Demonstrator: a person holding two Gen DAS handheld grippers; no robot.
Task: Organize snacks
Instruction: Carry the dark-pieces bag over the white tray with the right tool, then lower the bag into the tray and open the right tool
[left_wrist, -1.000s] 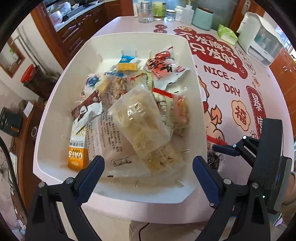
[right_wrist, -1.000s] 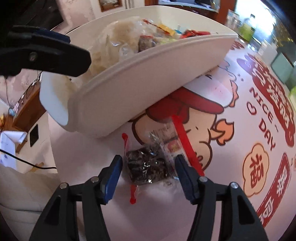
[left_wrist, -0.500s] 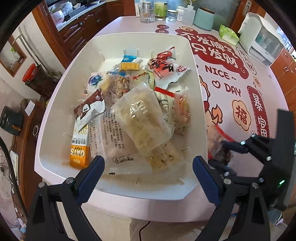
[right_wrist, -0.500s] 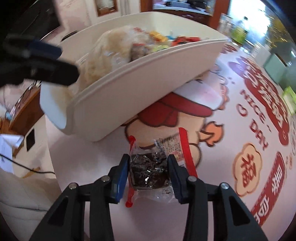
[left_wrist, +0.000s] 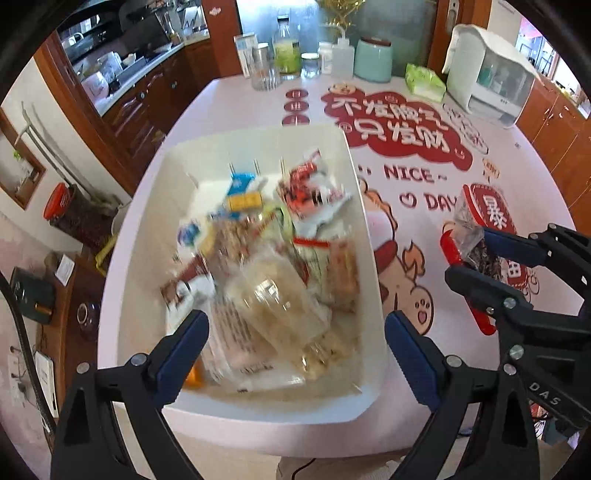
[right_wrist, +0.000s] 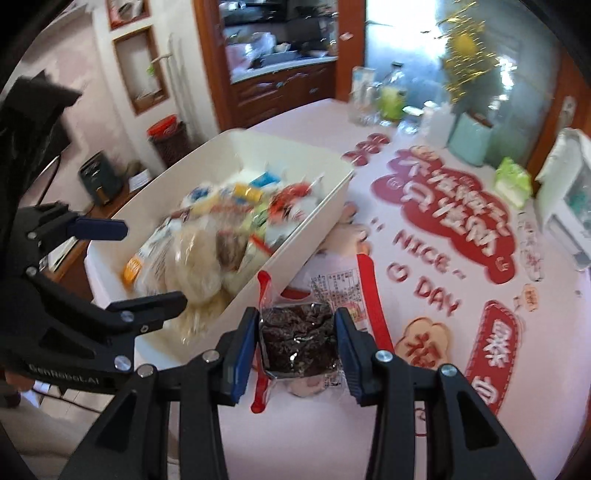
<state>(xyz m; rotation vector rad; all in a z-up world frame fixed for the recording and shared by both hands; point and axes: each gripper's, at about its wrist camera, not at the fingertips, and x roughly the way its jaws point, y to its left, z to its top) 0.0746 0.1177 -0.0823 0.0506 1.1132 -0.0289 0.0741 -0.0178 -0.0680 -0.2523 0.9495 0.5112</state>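
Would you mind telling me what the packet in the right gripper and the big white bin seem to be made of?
The packet in the right gripper looks like thin clear plastic film with red edge strips: it is glossy and crinkled, and the dark contents show through. The white bin looks like rigid moulded plastic with a smooth, slightly matte finish, judging by its even thin walls and rounded rim, though the material is not certain.

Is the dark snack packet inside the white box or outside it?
Outside. The dark snack packet is pinched between the right gripper fingers, beside the white box.
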